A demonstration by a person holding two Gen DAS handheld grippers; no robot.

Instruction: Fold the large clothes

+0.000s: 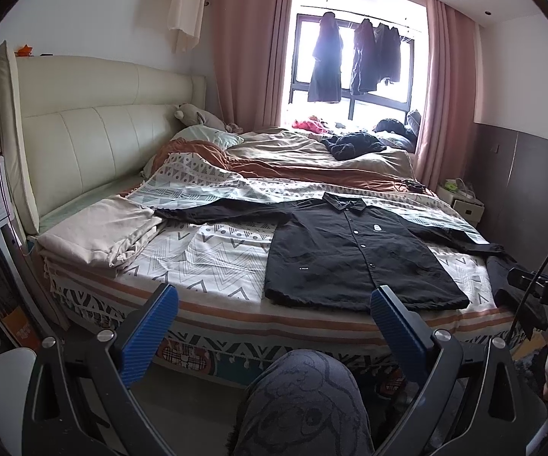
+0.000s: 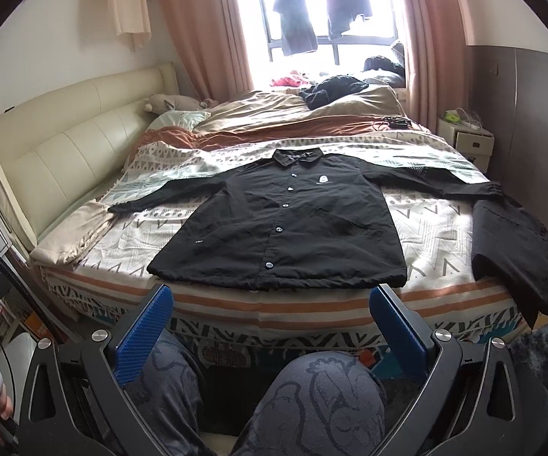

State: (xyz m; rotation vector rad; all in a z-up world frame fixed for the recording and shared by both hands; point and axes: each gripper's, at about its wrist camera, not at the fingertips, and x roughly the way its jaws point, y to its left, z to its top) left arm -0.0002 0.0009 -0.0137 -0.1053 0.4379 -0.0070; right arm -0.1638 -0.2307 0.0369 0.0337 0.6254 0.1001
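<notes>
Both my left claw point(image 1: 274, 304) and right claw point(image 2: 272, 304) hang wide open and empty short of the bed point(image 2: 274, 307), where the black shirt point(image 2: 285, 228) lies flat, so I judge a shallow pinch could snag the patterned blanket point(image 2: 433, 228) beneath it.

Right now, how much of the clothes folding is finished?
Looks barely started. A beige folded pile lies at the bed's left, and a dark garment sits at its right edge. The black shirt lies flat, buttoned, sleeves spread, unfolded. The left hand-held gripper and right hand-held gripper are open, holding nothing.
</notes>
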